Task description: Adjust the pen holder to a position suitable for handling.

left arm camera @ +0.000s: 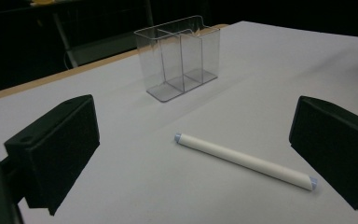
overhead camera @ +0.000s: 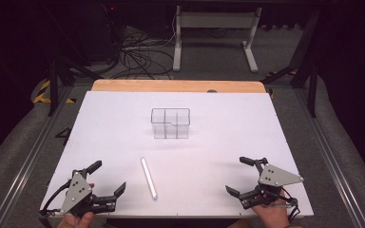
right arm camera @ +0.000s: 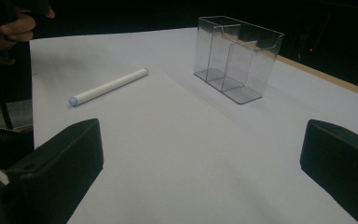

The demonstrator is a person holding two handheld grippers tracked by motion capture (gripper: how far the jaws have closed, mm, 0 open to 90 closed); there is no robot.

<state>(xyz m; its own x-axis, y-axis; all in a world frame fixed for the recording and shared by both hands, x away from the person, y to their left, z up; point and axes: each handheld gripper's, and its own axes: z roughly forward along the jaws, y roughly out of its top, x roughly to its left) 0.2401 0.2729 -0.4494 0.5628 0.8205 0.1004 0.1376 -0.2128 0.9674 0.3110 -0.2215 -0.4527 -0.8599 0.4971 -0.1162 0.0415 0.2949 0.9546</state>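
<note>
Left tongs [overhead camera: 108, 181] rested at the near left corner of the white surface [overhead camera: 228, 142], released, their two black jaws standing wide apart with nothing between them. Right tongs [overhead camera: 236, 175] sat at the near right corner in the same condition: spread wide and gripping nothing. Between the two, and plainly closer to the left tongs, lay the slim white cylindrical stick with pale blue end caps [overhead camera: 148, 178], flat on the surface. Its long axis ran from the near edge away toward the far side, leaning a little to the left as it receded, so that its near end lay just beside the left tongs' inner jaw. In the left gripper view the stick [left arm camera: 244, 161] lay ahead of the jaws and toward the right-hand one, slantwise rather than squarely across the gap. In the right gripper view it [right arm camera: 108, 87] lay well off to the left, outside the gap. Farther out, near the middle of the surface, the clear plastic box with inner dividers [overhead camera: 170, 123] stood upright and empty, well apart from the stick. By position the left tongs appeared the likelier to take the stick, probably after a turn of the hand to set the jaws across its axis.
</note>
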